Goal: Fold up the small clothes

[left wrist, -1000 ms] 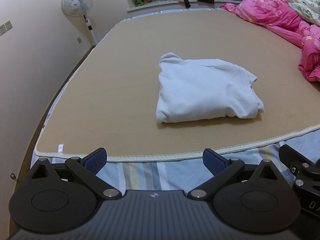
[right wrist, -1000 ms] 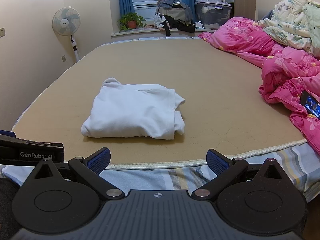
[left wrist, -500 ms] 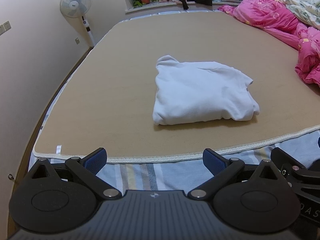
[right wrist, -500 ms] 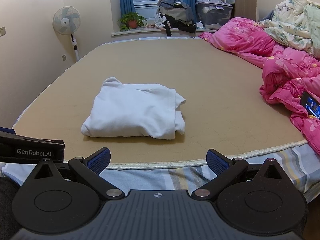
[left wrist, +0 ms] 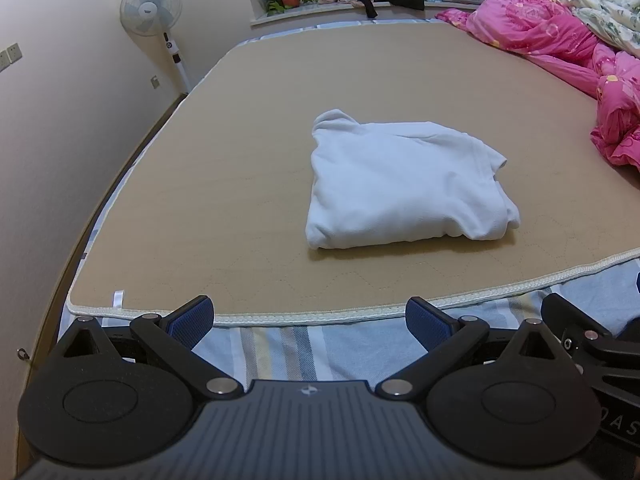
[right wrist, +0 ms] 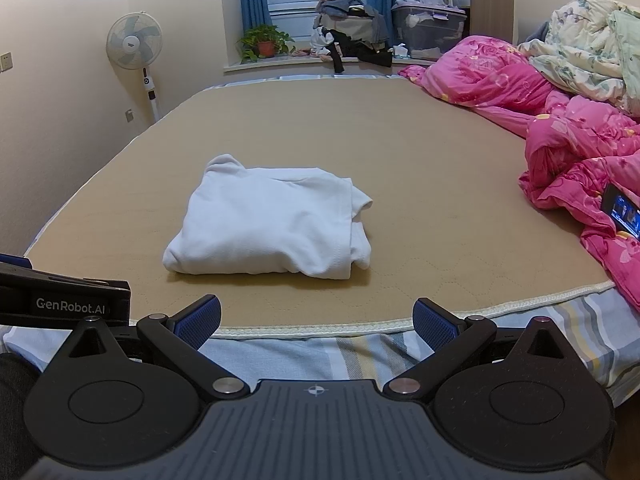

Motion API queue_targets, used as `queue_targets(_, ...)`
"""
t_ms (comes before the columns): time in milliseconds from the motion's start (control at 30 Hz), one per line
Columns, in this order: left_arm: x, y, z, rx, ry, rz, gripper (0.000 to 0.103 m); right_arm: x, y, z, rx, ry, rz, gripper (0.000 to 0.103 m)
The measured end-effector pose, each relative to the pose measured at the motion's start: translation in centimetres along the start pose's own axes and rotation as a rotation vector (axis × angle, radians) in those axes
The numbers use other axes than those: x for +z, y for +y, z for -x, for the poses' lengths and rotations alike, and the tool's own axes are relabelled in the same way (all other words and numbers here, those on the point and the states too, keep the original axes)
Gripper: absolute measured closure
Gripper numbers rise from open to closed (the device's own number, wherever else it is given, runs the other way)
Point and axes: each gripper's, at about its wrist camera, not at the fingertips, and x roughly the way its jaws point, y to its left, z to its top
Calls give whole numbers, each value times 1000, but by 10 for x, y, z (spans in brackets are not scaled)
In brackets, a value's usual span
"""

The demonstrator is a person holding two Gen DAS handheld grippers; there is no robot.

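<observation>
A white garment point(left wrist: 404, 184) lies folded into a compact rectangle on the tan mat point(left wrist: 224, 184) near the bed's front edge; it also shows in the right wrist view point(right wrist: 272, 224). My left gripper point(left wrist: 308, 318) is open and empty, held back over the striped sheet in front of the mat's edge. My right gripper point(right wrist: 316, 320) is open and empty too, at the same distance from the garment. Neither gripper touches the cloth. The left gripper's body point(right wrist: 64, 300) shows at the left of the right wrist view.
A pink quilt point(right wrist: 560, 136) is bunched along the bed's right side with a phone point(right wrist: 622, 216) on it. A standing fan point(right wrist: 136, 48) is by the left wall. A plant point(right wrist: 264, 40) and piled clothes point(right wrist: 352, 28) sit on the far sill.
The left wrist view has shifted slightly, so the garment sits a little lower and further left in it. The right gripper has barely moved. Both stay open.
</observation>
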Motion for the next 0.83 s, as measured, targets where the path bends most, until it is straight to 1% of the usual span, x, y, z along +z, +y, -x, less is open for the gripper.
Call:
queue_targets(600,1,2,0,1,4,-2,1,1,-1,1,6,-3,8,2)
queue_targets(767,0,2,4,24,-36,-13,1,3,-2,1,10,0,14,2)
queue_targets(833,0,3,3,30,-36,-15,1,3,-2,1,14,-2,20,2)
